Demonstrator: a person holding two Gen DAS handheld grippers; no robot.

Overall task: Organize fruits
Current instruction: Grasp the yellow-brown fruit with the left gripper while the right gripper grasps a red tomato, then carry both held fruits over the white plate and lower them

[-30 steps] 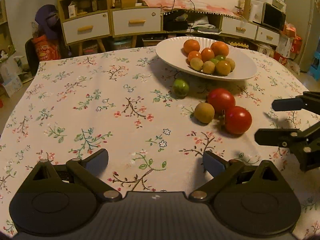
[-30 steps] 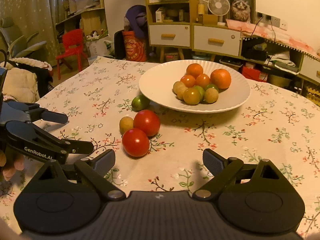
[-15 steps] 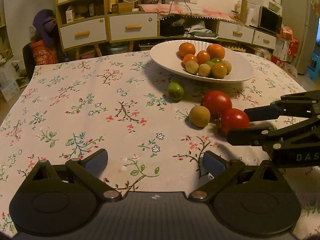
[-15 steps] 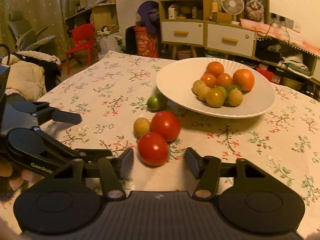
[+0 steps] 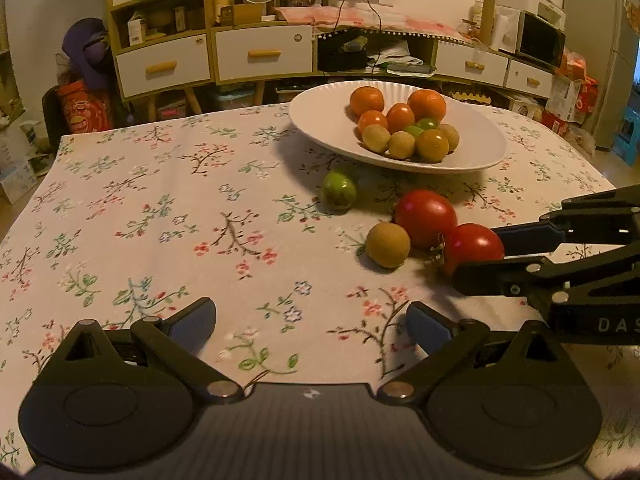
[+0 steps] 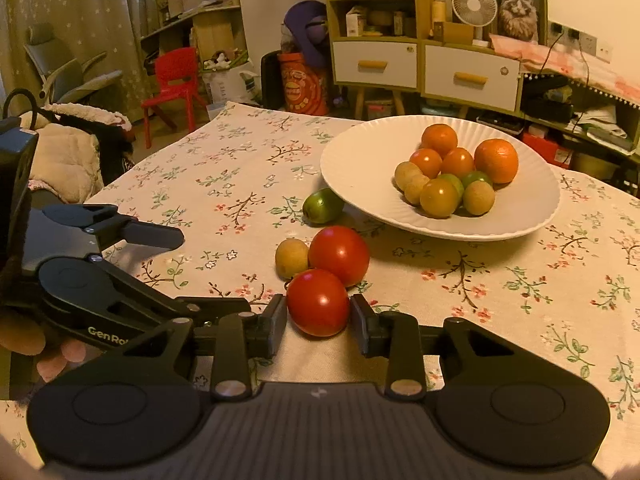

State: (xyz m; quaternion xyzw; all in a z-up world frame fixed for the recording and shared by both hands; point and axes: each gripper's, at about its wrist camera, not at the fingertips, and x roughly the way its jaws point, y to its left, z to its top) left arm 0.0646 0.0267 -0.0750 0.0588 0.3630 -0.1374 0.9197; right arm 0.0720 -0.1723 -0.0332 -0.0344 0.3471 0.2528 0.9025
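My right gripper [image 6: 319,314] is shut on the near red tomato [image 6: 318,302], which rests on the floral tablecloth; it also shows in the left wrist view [image 5: 472,245] between the right gripper's fingers [image 5: 524,236]. A second red tomato [image 6: 339,255], a small tan fruit [image 6: 292,258] and a green lime [image 6: 322,206] lie just beyond. A white plate [image 6: 360,160] holds several oranges and small fruits. My left gripper [image 5: 310,322] is open and empty over bare cloth, left of the fruit.
The table's left edge [image 6: 160,152] drops toward a red chair [image 6: 172,80] and a padded seat [image 6: 64,160]. Cabinets with drawers [image 5: 264,54] stand behind the table. The left gripper's body [image 6: 92,280] sits close beside the right gripper.
My right gripper moved forward to the near tomato and closed its fingers onto it. The left gripper drifted slightly and stayed open.
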